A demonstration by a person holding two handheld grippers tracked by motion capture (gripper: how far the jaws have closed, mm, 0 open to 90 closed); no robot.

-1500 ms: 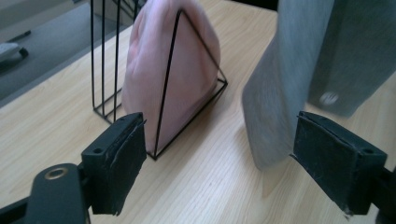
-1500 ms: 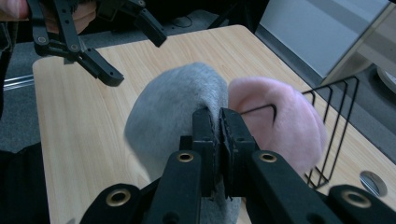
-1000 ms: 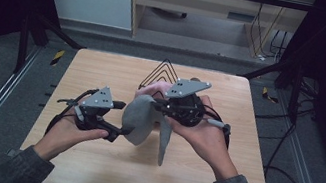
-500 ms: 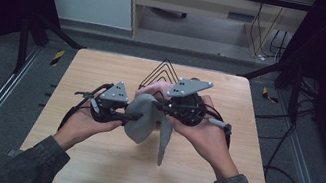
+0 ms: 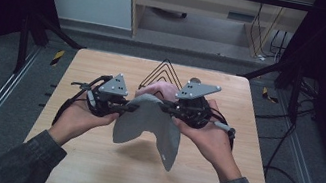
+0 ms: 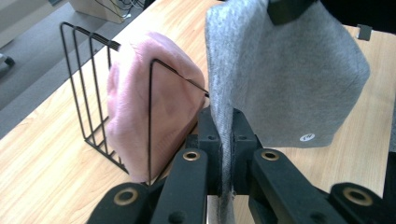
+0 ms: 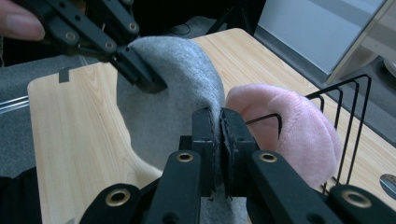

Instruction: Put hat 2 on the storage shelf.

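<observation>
above the wooden table (image 5: 88, 159) | left gripper (image 5: 131, 108) and right gripper (image 5: 167, 106) each clamped on grey cloth (image 5: 150, 125) | pink cloth (image 6: 135, 107) sat in wire rack (image 6: 88, 84)

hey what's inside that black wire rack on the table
A pink fluffy cloth sits between the wires of the black wire rack. The grey cloth, held up by both grippers, hangs in front, so the pink cloth's full shape cannot be seen.

grey cloth (image 6: 289, 88) matt, felt-like; pink item (image 6: 135, 107) plush, fuzzy; rack (image 6: 93, 93) thin black wire, probably metal; table (image 5: 88, 159) smooth pale wood-grain; jaws matt black
</observation>
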